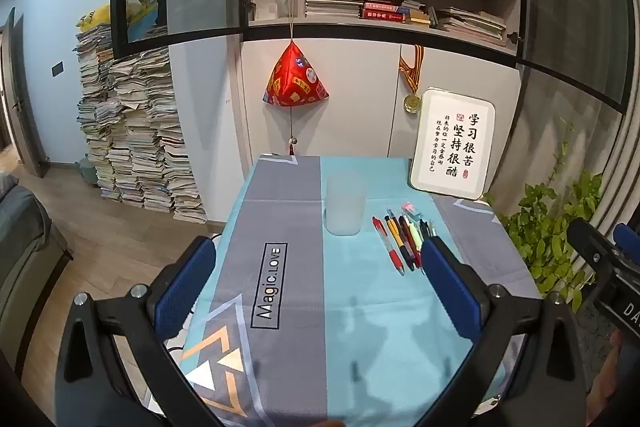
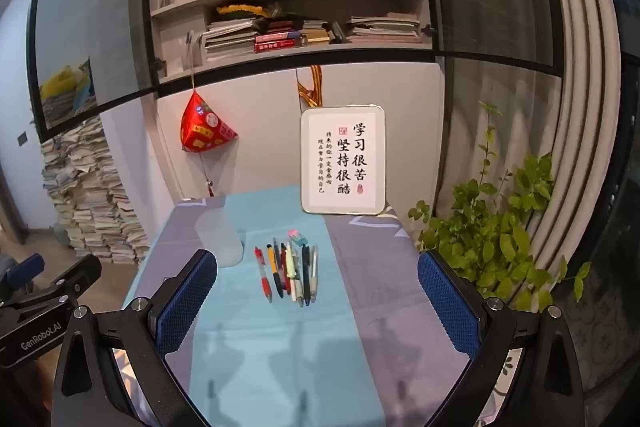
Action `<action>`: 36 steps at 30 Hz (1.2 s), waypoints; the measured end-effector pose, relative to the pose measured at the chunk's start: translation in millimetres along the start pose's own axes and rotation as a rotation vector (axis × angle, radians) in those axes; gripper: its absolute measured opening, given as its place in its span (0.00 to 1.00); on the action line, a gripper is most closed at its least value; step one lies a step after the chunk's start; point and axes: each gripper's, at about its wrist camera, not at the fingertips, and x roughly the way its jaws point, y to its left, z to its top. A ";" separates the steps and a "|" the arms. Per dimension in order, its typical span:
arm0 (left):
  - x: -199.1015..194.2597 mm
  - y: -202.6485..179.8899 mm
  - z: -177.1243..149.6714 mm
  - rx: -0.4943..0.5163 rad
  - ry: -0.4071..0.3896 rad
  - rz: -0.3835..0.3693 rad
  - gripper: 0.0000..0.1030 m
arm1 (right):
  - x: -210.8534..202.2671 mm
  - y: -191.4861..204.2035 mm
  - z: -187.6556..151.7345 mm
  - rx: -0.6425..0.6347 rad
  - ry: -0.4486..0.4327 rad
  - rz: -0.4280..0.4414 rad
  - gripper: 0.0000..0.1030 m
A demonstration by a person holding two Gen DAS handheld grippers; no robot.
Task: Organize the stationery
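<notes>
Several pens lie side by side on the blue and grey tablecloth, also in the right wrist view. A small pink and teal eraser lies just behind them; it also shows in the right wrist view. A frosted translucent cup stands upright left of the pens, seen also in the right wrist view. My left gripper is open and empty, above the near table, short of the cup and pens. My right gripper is open and empty, short of the pens.
A white framed calligraphy sign leans at the table's back right. A green plant stands right of the table. A red pyramid ornament hangs on the cabinet behind. Tall paper stacks stand on the floor at left.
</notes>
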 end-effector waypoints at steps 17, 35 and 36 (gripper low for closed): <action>6.7 -11.1 1.2 0.024 0.005 -0.007 0.98 | 6.7 -3.0 -11.5 0.024 0.019 -0.004 0.98; 12.8 -11.6 -0.7 0.027 0.022 -0.007 0.99 | 15.5 -4.7 -8.3 0.024 0.042 -0.003 0.98; 13.1 -11.8 -0.9 0.027 0.023 -0.008 0.99 | 16.4 -4.5 -9.6 0.023 0.044 -0.003 0.98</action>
